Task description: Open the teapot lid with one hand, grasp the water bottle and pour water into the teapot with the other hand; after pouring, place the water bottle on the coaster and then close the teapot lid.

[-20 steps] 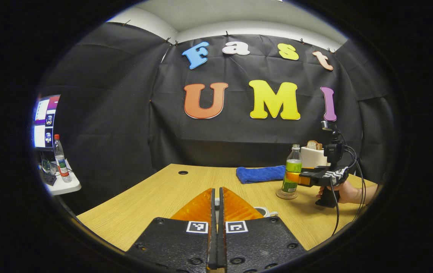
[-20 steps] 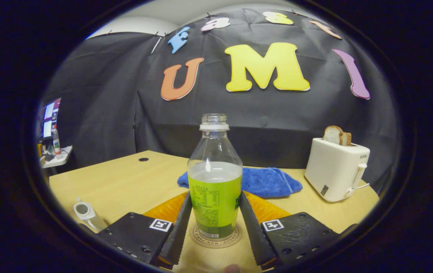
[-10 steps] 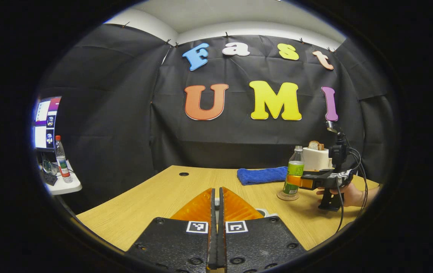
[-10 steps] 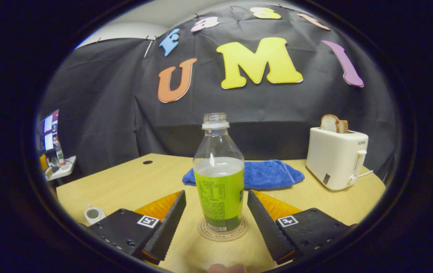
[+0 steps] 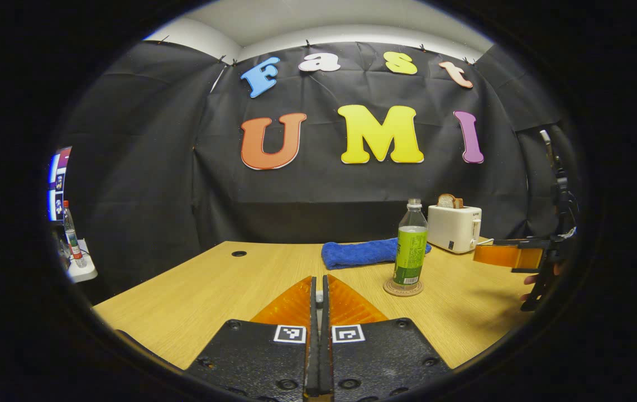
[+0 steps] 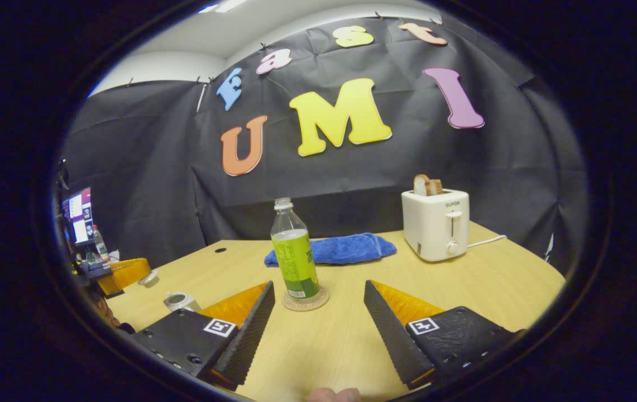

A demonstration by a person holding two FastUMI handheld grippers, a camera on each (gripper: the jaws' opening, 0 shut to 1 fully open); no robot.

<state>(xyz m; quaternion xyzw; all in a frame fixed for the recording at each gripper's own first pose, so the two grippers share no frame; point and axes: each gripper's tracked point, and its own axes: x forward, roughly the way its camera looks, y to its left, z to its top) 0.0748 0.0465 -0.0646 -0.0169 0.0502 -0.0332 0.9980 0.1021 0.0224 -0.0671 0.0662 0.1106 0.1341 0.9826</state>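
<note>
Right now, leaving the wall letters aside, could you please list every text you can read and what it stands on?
"SUPOR": on the front of the toaster, in the right gripper view.
Water bottle label: print too small to read.
Coaster rim: print too blurred to read.
Monitor: too small to read.

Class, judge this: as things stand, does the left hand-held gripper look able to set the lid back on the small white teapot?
Probably yes. In the right gripper view the left hand-held gripper hangs just beside the small white teapot, with only bare wooden table around; the green-labelled water bottle stands apart on its round coaster.
</note>
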